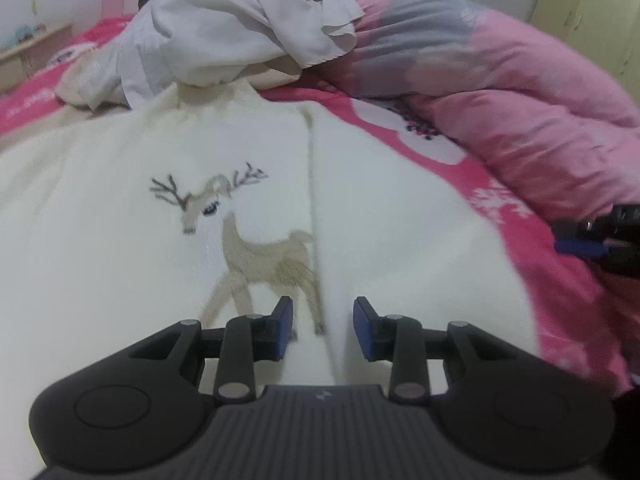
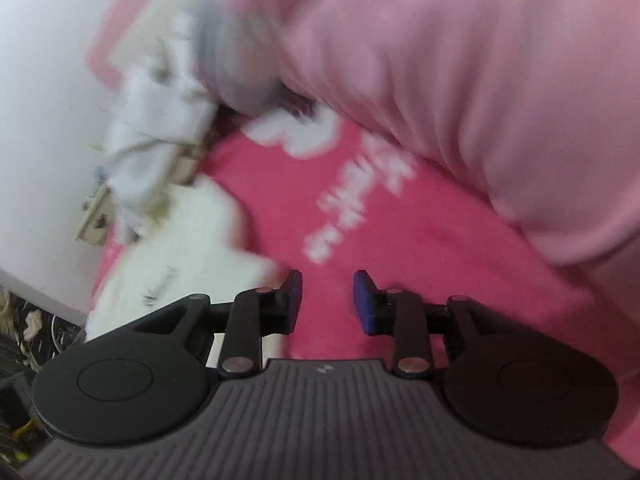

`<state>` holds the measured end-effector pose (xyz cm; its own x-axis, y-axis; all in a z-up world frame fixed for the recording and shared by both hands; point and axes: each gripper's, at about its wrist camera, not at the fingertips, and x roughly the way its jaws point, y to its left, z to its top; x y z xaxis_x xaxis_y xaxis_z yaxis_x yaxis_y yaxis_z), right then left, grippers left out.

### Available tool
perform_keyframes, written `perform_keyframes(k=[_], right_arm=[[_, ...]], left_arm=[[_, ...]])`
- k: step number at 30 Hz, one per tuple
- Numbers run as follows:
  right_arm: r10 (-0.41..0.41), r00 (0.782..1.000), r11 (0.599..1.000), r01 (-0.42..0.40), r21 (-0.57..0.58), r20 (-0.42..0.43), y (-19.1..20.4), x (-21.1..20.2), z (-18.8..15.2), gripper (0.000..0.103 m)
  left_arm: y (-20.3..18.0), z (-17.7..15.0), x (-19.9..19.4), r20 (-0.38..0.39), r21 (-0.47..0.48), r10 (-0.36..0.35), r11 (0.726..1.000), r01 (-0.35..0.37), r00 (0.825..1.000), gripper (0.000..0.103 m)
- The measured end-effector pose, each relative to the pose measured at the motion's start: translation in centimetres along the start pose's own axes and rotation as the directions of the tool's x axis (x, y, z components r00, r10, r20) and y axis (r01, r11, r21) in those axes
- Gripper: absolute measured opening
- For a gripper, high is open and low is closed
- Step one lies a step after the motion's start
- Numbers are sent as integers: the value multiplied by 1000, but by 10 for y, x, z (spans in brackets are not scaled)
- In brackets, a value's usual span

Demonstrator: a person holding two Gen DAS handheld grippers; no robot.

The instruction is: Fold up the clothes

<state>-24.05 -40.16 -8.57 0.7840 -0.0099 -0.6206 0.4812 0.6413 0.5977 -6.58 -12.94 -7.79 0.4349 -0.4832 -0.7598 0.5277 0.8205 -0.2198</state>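
Note:
A cream sweater (image 1: 120,208) with a stitched deer (image 1: 248,240) lies spread flat on the pink bed sheet (image 1: 500,216), one sleeve folded along its right side. My left gripper (image 1: 323,322) hovers open just above the sweater's lower part, nothing between its blue pads (image 1: 285,326). My right gripper (image 2: 327,300) is open too, over the bare pink sheet (image 2: 400,248), with the sweater's edge (image 2: 192,248) off to its left. In the left wrist view the right gripper (image 1: 588,240) shows at the right edge, beyond the sweater. The right wrist view is blurred.
A heap of white and grey clothes (image 1: 240,28) sits at the sweater's far end. A bunched pink quilt (image 1: 532,112) fills the right side of the bed. A low wooden shelf (image 1: 28,52) stands against the wall at far left. Clutter lies on the floor (image 2: 24,328).

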Motion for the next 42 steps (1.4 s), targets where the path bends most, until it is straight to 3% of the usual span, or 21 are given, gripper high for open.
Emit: perform_keyframes(k=[3, 6, 10, 15, 16, 20, 23, 25, 29, 30, 31, 32, 37, 39, 42], right_arm=[[89, 995, 983, -96, -154, -50, 43, 3, -10, 25], [27, 988, 959, -69, -275, -154, 71, 36, -28, 24], [-14, 982, 974, -29, -226, -187, 70, 25, -34, 22], [-62, 971, 986, 23, -165, -232, 69, 10, -41, 31], [-72, 963, 988, 33, -152, -260, 69, 7, -48, 31], [-119, 890, 990, 74, -119, -440, 72, -8, -99, 31], [-164, 843, 985, 109, -134, -513, 72, -5, -136, 31], [-173, 823, 984, 121, -131, -540, 71, -3, -154, 31], [-205, 831, 973, 116, -198, -517, 83, -11, -159, 31], [-213, 833, 969, 115, -217, -510, 87, -13, -159, 26], [-221, 836, 965, 113, -236, -503, 90, -15, -159, 14], [-228, 838, 961, 111, -255, -495, 94, -17, -160, 9], [-264, 851, 932, 104, -347, -455, 111, -27, -161, 8], [-276, 853, 922, 105, -373, -442, 114, -30, -162, 8], [-307, 836, 921, 141, -364, -455, 100, -24, -169, 8]], left_arm=[[-1, -12, -3, -46, -1, -57, 998, 57, 997, 34], [1, -26, -3, -75, -9, -82, 997, 82, 994, 35], [12, -38, -15, -82, -38, -137, 990, 135, 987, 35], [29, -53, -30, -131, -72, -246, 969, 238, 960, 36], [31, -57, -31, -138, -76, -263, 964, 254, 955, 36], [37, -72, -34, -157, -98, -317, 947, 304, 935, 35], [40, -80, -35, -157, -130, -345, 936, 327, 925, 34], [41, -83, -34, -159, -155, -363, 928, 340, 918, 28], [39, -91, -31, -163, -164, -381, 920, 356, 910, 12], [37, -92, -32, -161, -159, -383, 920, 359, 910, 9], [36, -93, -33, -156, -150, -384, 920, 362, 910, 6], [35, -93, -35, -151, -142, -385, 920, 365, 911, 6], [28, -91, -42, -156, -135, -419, 906, 401, 894, 6], [22, -92, -40, -167, -91, -398, 917, 387, 902, 6], [15, -97, -32, -196, -64, -374, 927, 369, 906, 6]])
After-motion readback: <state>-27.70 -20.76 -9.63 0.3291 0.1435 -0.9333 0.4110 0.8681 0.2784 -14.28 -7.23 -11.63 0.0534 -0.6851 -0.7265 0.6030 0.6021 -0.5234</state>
